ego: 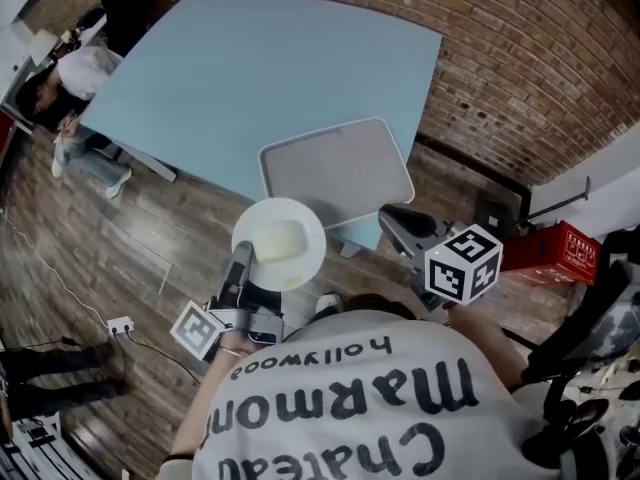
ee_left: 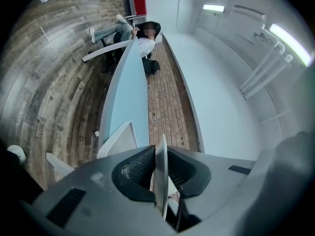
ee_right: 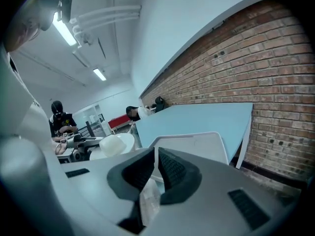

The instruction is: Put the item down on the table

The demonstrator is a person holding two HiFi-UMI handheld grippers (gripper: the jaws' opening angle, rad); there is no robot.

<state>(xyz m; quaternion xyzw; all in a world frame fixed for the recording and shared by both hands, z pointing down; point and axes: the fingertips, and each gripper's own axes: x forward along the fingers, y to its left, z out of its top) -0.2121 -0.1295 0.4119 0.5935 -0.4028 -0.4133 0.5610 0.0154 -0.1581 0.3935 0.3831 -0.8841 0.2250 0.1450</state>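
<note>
A white plate [ego: 280,243] is held out in front of me, over the wooden floor just short of the light blue table [ego: 250,68]. My left gripper [ego: 243,258] is shut on its near-left rim. In the left gripper view the rim [ee_left: 161,166] shows edge-on, pinched between the dark pads. My right gripper [ego: 392,218] hovers by the near right corner of a grey tray [ego: 335,168] on the table; its jaws stand together with nothing in them [ee_right: 156,163]. The right gripper view also catches the plate [ee_right: 114,144] and the tray [ee_right: 197,141].
A brick wall [ego: 520,58] runs behind the table at the right. A red box [ego: 565,251] stands on the floor to my right. A seated person [ego: 75,73] is at the table's far left end. A power strip [ego: 120,324] lies on the floor.
</note>
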